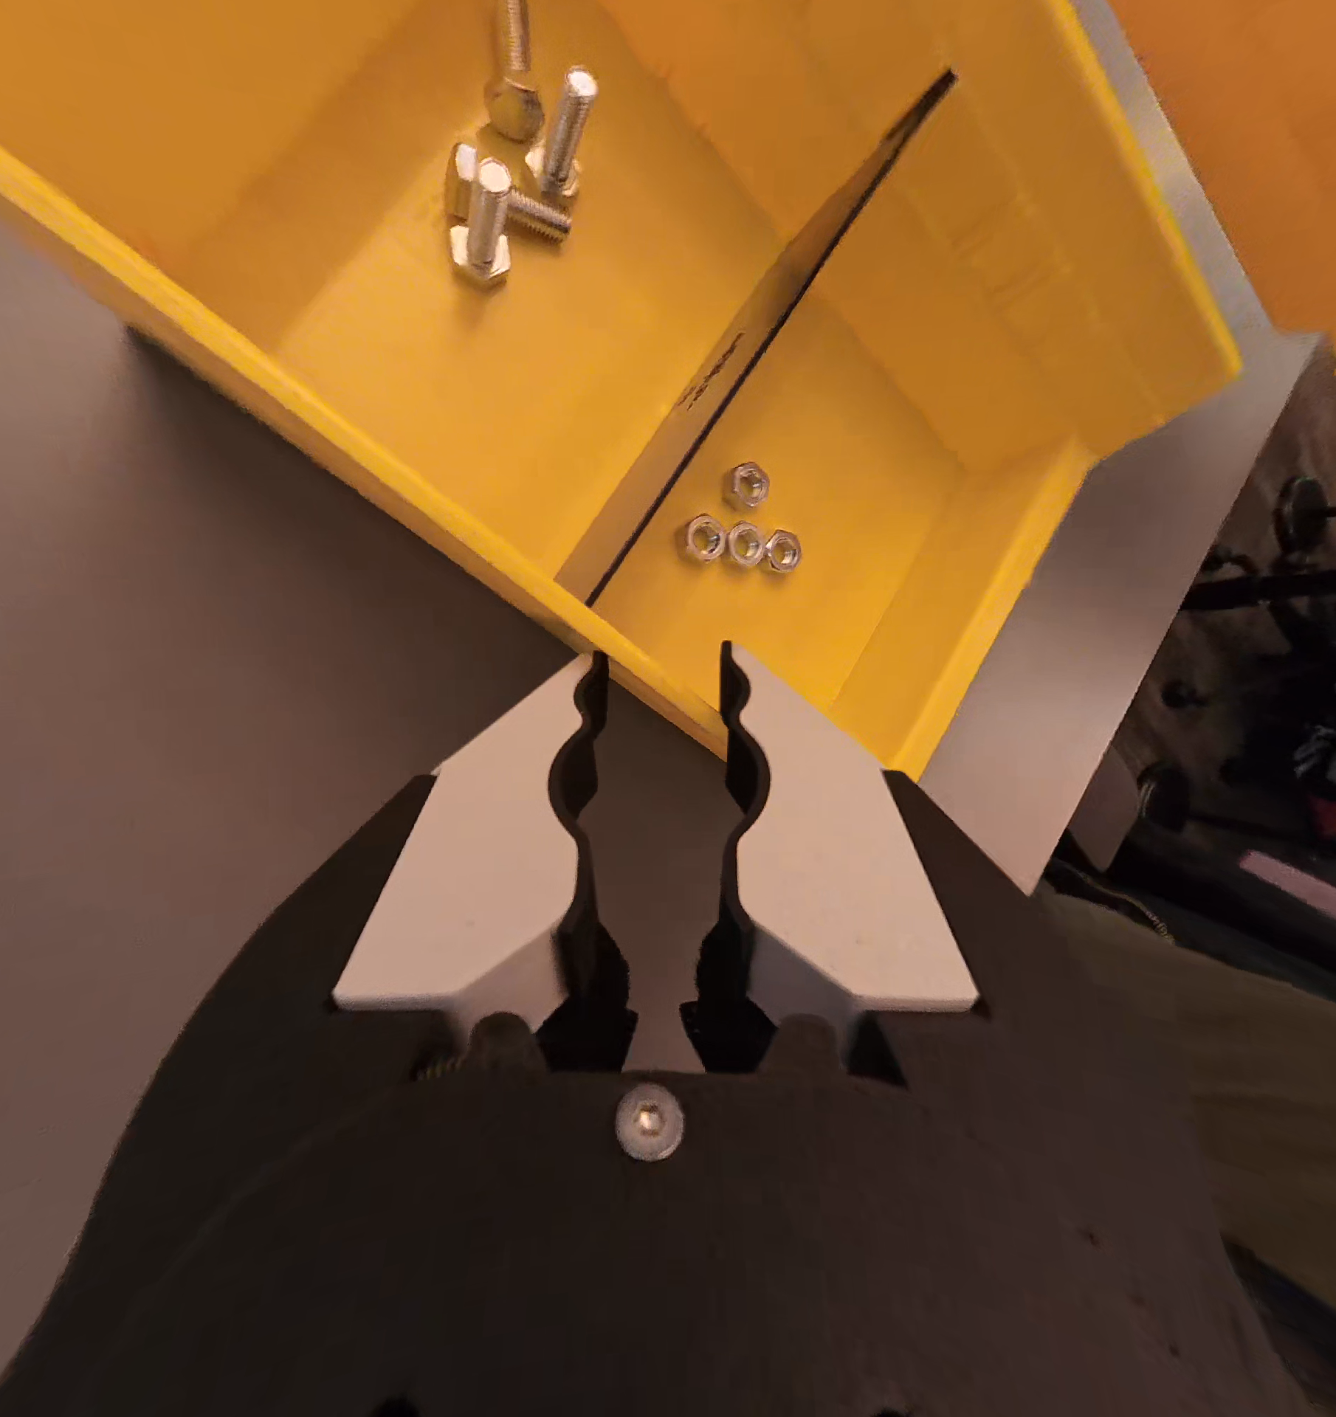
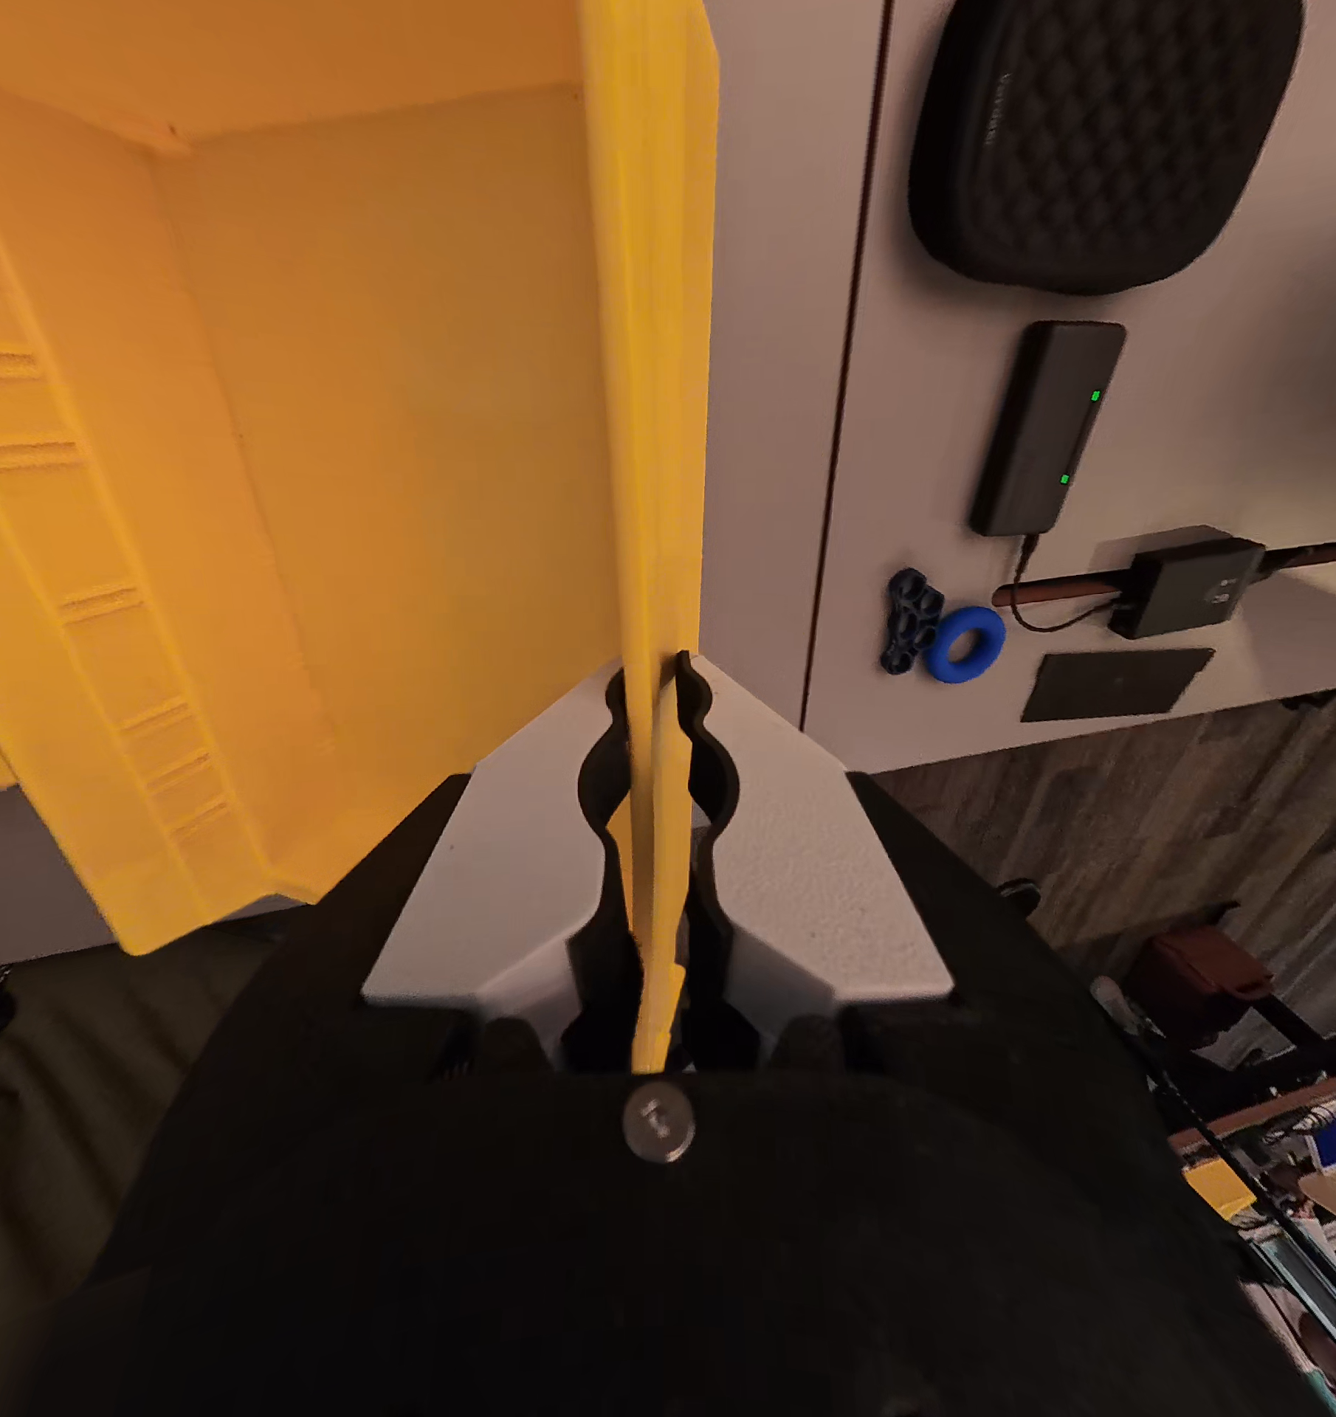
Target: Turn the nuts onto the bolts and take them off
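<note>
The left gripper (image 1: 663,659) hovered with its jaws parted and nothing between them, its tips just over the near rim of a yellow bin (image 1: 389,452) that sat on a pale tabletop (image 1: 151,613). A thin dark divider (image 1: 772,337) split the bin into two compartments. In the larger compartment lay the bolts (image 1: 511,184), a small silver cluster: some stood on their hex heads with the threaded shanks pointing up, and at least one lay on its side among them, touching its neighbours. In the smaller compartment, close to the divider and nearest the left gripper, lay four nuts (image 1: 743,529) flat on the floor of the bin, three in a row touching one another and the fourth just beyond them. None of the nuts sat on a bolt. The right gripper (image 2: 653,667) was clenched on the yellow bin's side wall (image 2: 653,383), the wall's edge running straight down between its jaws into the throat of the tool. Beyond that wall, in the right wrist view, the tabletop carried a black quilted pad (image 2: 1102,138), a slim black device with two green lights (image 2: 1048,429), a small black box (image 2: 1186,583) with a cable, a blue ring (image 2: 965,644) beside a dark blue holed piece (image 2: 910,621), and a flat dark card (image 2: 1110,682).
</note>
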Demonstrator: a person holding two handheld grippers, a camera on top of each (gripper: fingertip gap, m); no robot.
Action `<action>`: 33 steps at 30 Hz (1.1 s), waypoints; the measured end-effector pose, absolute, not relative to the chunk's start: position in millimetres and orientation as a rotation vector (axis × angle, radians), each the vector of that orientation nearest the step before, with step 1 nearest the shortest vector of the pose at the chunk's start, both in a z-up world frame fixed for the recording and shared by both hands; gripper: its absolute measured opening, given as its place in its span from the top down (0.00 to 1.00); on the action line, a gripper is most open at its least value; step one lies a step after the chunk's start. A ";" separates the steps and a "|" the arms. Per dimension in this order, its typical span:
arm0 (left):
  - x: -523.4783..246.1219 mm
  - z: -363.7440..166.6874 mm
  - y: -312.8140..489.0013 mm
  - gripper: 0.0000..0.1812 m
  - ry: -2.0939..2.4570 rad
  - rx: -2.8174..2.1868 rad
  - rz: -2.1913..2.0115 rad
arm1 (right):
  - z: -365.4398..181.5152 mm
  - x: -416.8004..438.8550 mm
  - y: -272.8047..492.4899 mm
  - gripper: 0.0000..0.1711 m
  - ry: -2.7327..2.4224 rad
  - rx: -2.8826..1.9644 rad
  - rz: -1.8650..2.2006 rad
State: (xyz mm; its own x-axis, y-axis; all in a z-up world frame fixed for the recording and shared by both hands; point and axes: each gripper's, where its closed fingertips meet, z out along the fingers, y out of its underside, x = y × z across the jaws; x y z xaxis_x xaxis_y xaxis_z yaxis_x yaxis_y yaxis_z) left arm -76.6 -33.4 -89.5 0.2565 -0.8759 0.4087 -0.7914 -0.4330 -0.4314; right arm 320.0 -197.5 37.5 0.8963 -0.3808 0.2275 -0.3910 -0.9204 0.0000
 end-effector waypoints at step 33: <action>-531.0 -65.6 159.2 0.96 -0.233 -2.457 -0.732 | -116.7 324.0 -166.2 0.96 -0.880 3.183 -0.332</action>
